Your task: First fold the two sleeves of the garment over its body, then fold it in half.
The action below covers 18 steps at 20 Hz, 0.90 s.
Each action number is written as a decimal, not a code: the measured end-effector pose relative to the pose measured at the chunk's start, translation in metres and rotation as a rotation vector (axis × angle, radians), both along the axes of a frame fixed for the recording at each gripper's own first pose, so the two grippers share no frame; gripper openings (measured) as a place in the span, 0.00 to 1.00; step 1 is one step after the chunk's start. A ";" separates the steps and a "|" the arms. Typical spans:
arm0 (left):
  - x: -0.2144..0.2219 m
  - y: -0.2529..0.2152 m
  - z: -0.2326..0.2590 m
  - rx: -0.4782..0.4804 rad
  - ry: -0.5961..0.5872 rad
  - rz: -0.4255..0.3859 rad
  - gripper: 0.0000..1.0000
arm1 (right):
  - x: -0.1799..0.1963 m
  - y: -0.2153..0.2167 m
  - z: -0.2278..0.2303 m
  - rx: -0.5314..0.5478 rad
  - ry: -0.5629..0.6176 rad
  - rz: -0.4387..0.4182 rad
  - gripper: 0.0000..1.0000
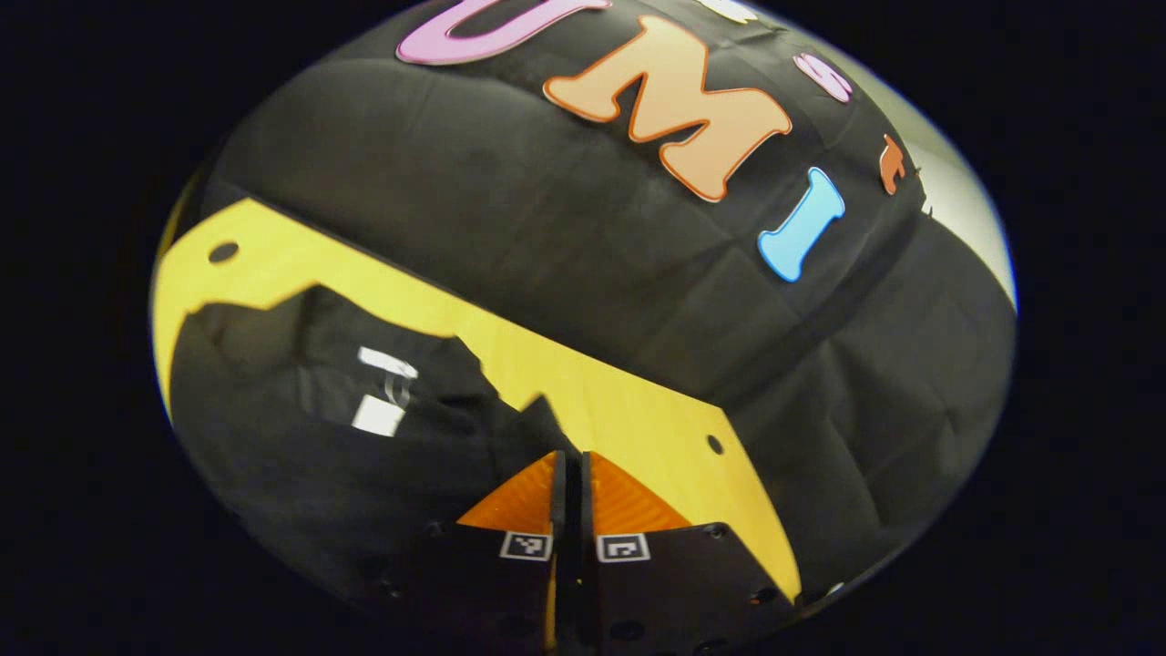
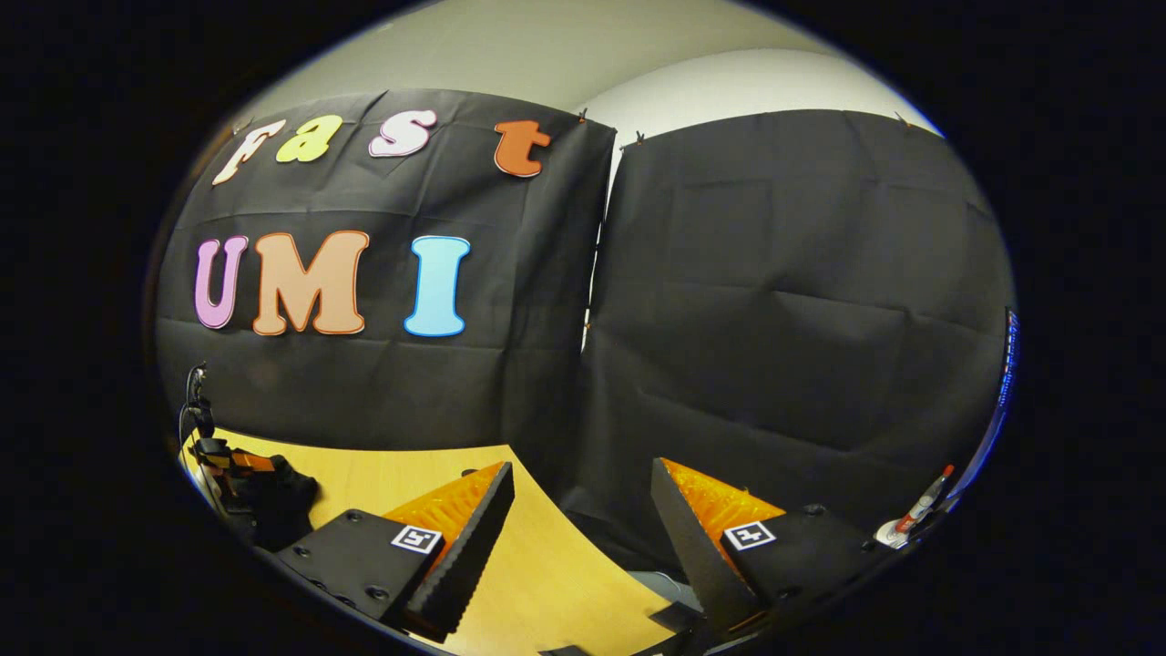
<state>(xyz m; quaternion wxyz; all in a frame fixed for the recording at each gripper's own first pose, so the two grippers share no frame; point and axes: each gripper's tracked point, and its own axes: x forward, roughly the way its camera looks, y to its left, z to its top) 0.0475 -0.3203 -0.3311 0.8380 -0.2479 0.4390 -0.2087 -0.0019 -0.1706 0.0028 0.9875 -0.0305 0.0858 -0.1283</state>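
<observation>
In the left gripper view a black garment [image 1: 346, 428] lies rumpled on the yellow table [image 1: 629, 401], with a white label [image 1: 378, 415] showing near its middle. My left gripper [image 1: 569, 465] is shut, and a peak of the garment's edge runs up into its tips, so it pinches the cloth. In the right gripper view my right gripper [image 2: 583, 515] is wide open over the table [image 2: 547, 574] with nothing between its fingers. Far off at the left edge of that view, the left gripper [image 2: 239, 469] sits over a dark bunch of the garment [image 2: 278, 501].
The booth's black cloth wall [image 2: 774, 301] stands close behind the table on both sides. Two small holes [image 1: 715, 445] mark the tabletop near its edge. A pen-like object [image 2: 920, 508] lies at the far right.
</observation>
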 end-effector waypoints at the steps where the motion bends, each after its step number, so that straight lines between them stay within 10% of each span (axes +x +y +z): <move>1: -0.003 -0.009 0.013 -0.061 0.003 -0.001 0.27 | 0.006 0.003 -0.002 0.002 0.002 0.012 0.96; 4: -0.002 -0.012 0.021 -0.036 -0.034 -0.006 0.97 | 0.025 0.023 -0.012 -0.002 0.020 0.077 0.96; 12: -0.013 0.147 0.137 0.224 -0.295 0.094 0.95 | 0.043 0.174 -0.099 0.043 0.180 0.498 0.96; 18: -0.172 0.324 0.139 0.738 -0.262 -0.055 0.93 | -0.032 0.293 -0.258 -0.021 0.564 0.870 0.98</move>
